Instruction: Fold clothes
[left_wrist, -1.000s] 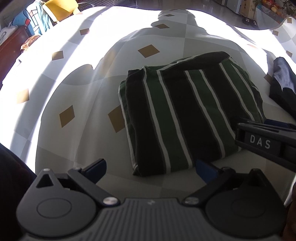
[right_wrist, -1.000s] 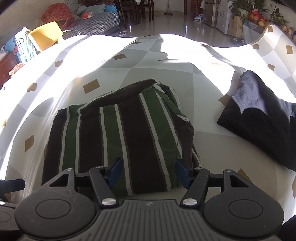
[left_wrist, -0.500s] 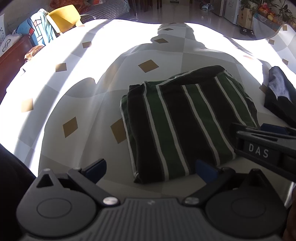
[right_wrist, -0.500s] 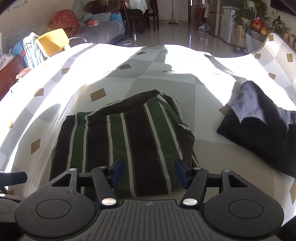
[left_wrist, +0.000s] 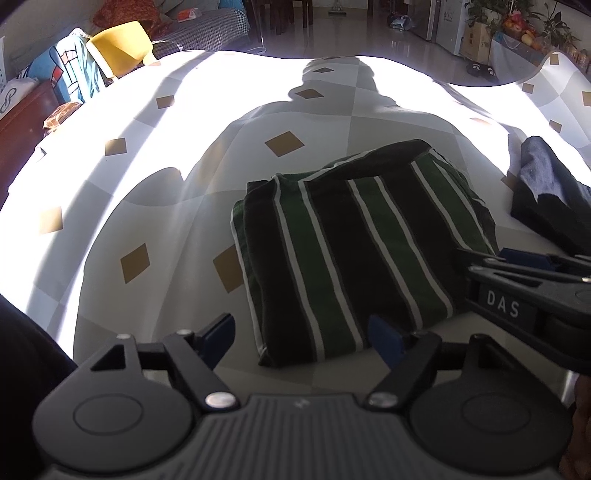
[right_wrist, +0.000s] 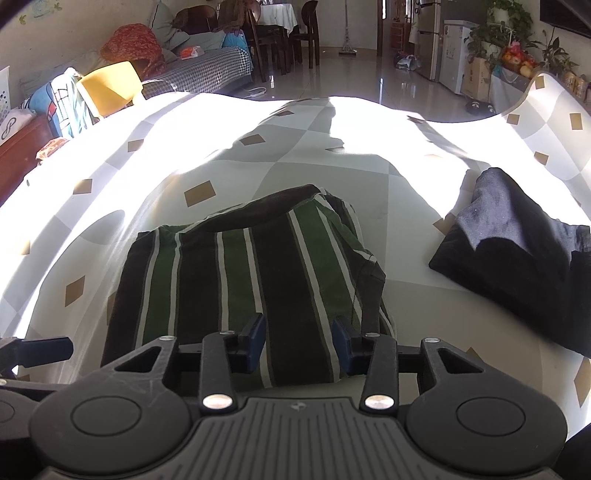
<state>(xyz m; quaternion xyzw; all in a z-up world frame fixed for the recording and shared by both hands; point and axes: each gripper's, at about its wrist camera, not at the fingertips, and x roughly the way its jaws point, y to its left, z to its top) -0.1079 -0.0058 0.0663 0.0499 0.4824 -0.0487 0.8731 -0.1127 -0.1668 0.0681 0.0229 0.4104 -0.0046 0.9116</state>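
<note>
Left gripper (left_wrist: 301, 332) hangs spread and empty at the near left corner of the striped shirt (left_wrist: 354, 251), which lies folded in a compact rectangle on the checked cloth (left_wrist: 155, 206). Right gripper (right_wrist: 298, 341), also spread, holds nothing over its near edge. A dark garment (right_wrist: 517, 266) lies apart to the right. I'd judge the fold done; any tidying wants light, even presses.

Hard sunlight floods the checked tablecloth (left_wrist: 155, 122), blowing its far half out to featureless white glare. A sharp-edged shadow of a person (left_wrist: 332, 122) lies across the cloth's middle, and the striped garment (left_wrist: 354, 243) sits inside it, dim but in focus. Fisheye distortion bows the cloth's far edge, and the frame corners go dark.
</note>
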